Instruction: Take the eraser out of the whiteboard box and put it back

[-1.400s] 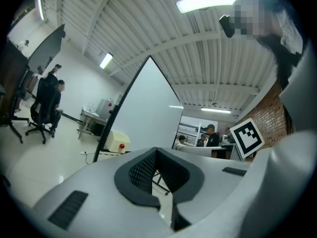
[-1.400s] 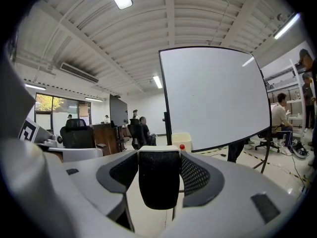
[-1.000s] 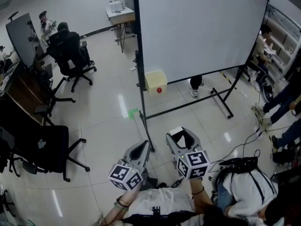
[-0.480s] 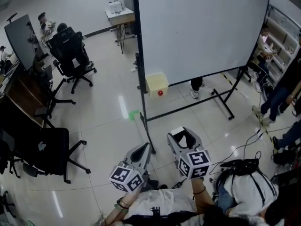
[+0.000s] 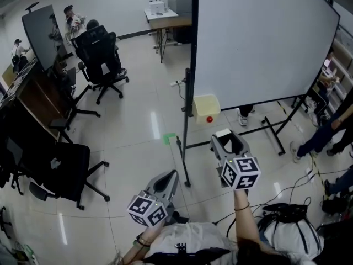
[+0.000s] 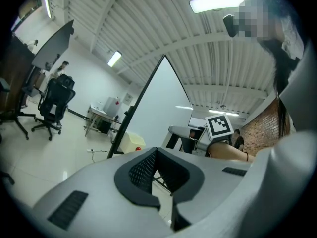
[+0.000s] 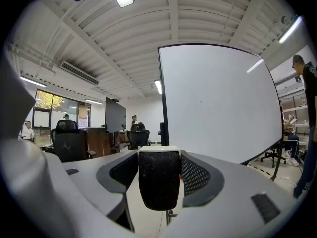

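Eraser point(image 7: 158, 178), black felt with a white back, is pinched upright in the right gripper point(image 5: 230, 143), out of the box. Left gripper point(image 5: 165, 182) is pressed shut, empty, over open glossy floor point(image 5: 138, 131). The squarish pale-yellow whiteboard box point(image 5: 205, 107) is hung by the whiteboard's point(image 5: 259, 43) lower left corner.

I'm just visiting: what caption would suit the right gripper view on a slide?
Right gripper shut on the black-felt eraser, pointed at the blank whiteboard on its stand.
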### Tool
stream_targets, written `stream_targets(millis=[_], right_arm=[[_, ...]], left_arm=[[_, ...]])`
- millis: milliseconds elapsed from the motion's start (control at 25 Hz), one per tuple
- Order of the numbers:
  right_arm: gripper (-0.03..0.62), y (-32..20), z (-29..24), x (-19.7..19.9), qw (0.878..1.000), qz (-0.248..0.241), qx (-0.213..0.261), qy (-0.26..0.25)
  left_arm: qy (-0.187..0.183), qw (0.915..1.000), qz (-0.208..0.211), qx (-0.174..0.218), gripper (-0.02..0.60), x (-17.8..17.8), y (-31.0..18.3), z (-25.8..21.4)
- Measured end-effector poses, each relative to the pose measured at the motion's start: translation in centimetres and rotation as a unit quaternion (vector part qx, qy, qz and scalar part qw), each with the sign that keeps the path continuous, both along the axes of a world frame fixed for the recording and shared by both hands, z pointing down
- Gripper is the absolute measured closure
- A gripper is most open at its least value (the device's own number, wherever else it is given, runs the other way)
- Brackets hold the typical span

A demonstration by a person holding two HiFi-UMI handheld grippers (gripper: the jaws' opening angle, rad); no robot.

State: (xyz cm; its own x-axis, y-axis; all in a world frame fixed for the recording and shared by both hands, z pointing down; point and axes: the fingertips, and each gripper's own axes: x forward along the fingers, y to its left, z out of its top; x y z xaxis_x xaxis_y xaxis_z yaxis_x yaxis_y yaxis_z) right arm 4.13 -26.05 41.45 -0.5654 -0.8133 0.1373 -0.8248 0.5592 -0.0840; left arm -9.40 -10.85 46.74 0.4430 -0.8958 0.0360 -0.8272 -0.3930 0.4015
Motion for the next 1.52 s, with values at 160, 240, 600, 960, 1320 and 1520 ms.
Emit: stream_targets(millis=[160, 240, 600, 960, 1320, 1520], right_arm=[[0.313, -5.6, -2.2, -2.2, 1.0, -0.005, 0.024, -0.008], [0.313, -8.4, -3.0, -3.5, 0.999, -0.008, 0.032, -0.01], [0.313, -18.9, -3.0, -7.6, 0.999, 0.004, 0.036, 0.0], [0.313, -25.5, 1.4, -7.1, 0.999, 0.046, 0.008, 0.014], [0.305, -26.5, 9.0, -7.5, 0.995, 0.035, -0.054, 0.078], [0.289, -26.5, 11.2, -7.2, 0.992, 0.034, -0.081, 0.092]], left_arm=[[0.0, 0.9998, -0.019, -0.002, 0.595, -2.9, -1.2, 0.1], [0.0, 0.9994, -0.034, -0.004, 0.595, -4.5, -1.7, 0.3], [0.011, 0.9933, -0.114, -0.012, 0.595, -11.3, -2.0, 0.7], [0.019, 0.9877, -0.154, -0.02, 0.595, -14.7, -2.4, 1.3], [0.025, 0.9884, -0.148, -0.025, 0.595, -14.5, -3.2, 1.5], [0.025, 0.9888, -0.144, -0.03, 0.595, -14.0, -3.0, 1.8]])
